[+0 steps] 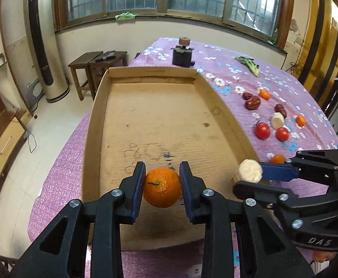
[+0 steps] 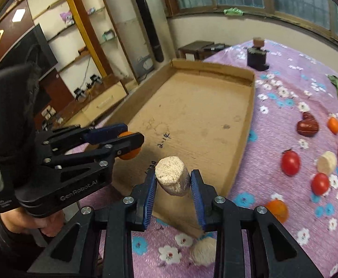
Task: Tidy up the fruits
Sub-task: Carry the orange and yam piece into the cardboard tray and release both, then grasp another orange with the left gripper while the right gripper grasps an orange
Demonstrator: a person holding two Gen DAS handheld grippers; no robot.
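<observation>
A purple floral-print tablecloth [image 1: 250, 74] covers the table, and on it lies a wide, shallow brown cardboard tray [image 1: 159, 120] with low walls and faint pen marks on its floor. Over the tray's near end, the left gripper [image 1: 162, 186] is clamped on a round orange mandarin [image 1: 162, 187], its blue pads pressed to either side of the fruit, stem facing the camera. Just beside it, at the tray's near right corner, the right gripper [image 2: 173, 183] squeezes a pale, rough-cut cylindrical chunk [image 2: 172, 178] between its pads, held above the tray's rim.

To the right of the tray, loose on the cloth: two red cherry tomatoes [image 1: 263, 130], three dark red wrinkled dates [image 1: 253, 103], a second cream-coloured cut chunk [image 1: 277, 120], and small orange fruits [image 1: 264, 94], one of them near the right gripper. A third pale chunk [image 2: 202, 251] lies on the cloth below the right gripper. A green leafy vegetable [image 1: 250, 64] rests farther back, and a small black holder with a brown cap [image 1: 183, 54] stands beyond the tray's far wall.
</observation>
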